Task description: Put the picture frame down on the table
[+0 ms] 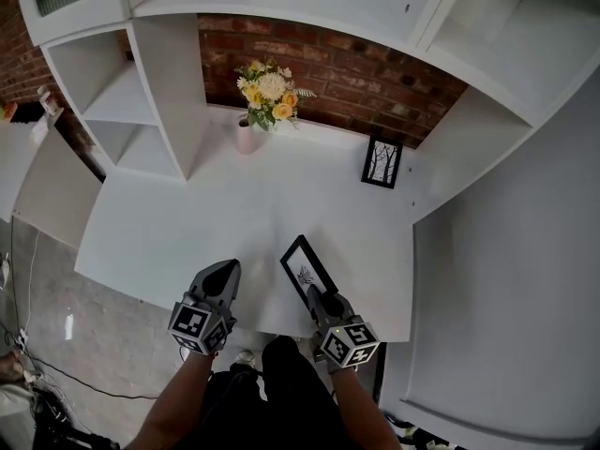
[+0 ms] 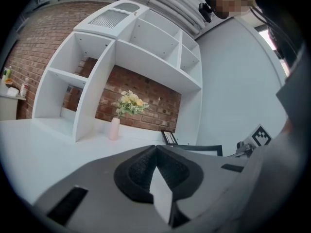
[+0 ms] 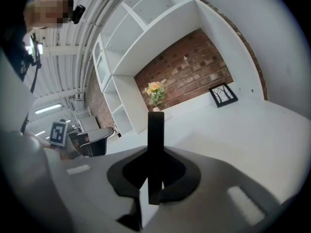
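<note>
A black picture frame [image 1: 306,265] with a leaf print is clamped by its near corner in my right gripper [image 1: 319,298], over the front part of the white table [image 1: 216,214]. Whether it touches the tabletop I cannot tell. In the right gripper view the frame [image 3: 155,127] stands edge-on, pinched in that gripper [image 3: 154,154]. My left gripper [image 1: 225,272] hovers at the table's front edge, left of the frame, shut and empty. Seen in its own view, the left gripper [image 2: 155,150] has its jaws meeting, with the frame's dark edge [image 2: 201,150] off to the right.
A second black frame [image 1: 382,162] leans against the brick wall at the back right. A pink vase of yellow flowers [image 1: 249,131] stands at the back, beside white shelving [image 1: 122,111]. A white cabinet wall [image 1: 469,129] bounds the table's right side.
</note>
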Available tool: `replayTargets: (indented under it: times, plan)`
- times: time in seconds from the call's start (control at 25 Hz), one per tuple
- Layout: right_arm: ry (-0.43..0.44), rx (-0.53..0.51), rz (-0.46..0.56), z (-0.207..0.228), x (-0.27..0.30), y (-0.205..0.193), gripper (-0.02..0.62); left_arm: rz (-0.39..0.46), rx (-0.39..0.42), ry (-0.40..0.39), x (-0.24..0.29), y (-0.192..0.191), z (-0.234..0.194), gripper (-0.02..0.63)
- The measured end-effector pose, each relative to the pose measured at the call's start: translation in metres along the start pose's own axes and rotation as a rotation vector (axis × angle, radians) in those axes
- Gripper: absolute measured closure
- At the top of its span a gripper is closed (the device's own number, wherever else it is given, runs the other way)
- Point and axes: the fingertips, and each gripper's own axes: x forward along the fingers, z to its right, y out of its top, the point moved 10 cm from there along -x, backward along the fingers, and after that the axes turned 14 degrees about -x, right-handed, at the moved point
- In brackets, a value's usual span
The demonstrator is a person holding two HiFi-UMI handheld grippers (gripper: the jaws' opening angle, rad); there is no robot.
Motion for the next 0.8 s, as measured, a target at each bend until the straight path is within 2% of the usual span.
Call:
replayTargets:
  times: [0.16,0.32,0.48,0.64,0.8]
  plan:
    - [0.082,0.086,-0.066,0.008,0.016,-0.003,0.569,-0.001,0.0,0.019,0.006,0.001,-0.004,0.604]
    - [0.092,0.117,-0.177,0.018,0.028,-0.005,0.566,-0.002,-0.003,0.031,0.011,0.001,-0.007,0.604]
    - [0.053,0.066,-0.249,0.026,0.036,0.0,0.552,0.008,-0.019,0.057,0.014,0.001,-0.011,0.604]
    - [0.0,-0.037,-0.341,0.033,0.046,0.007,0.515,0.017,-0.023,0.071,0.018,0.003,-0.013,0.604]
    - [-0.058,-0.075,-0.373,0.038,0.054,0.018,0.474,0.026,-0.029,0.082,0.021,0.005,-0.015,0.604]
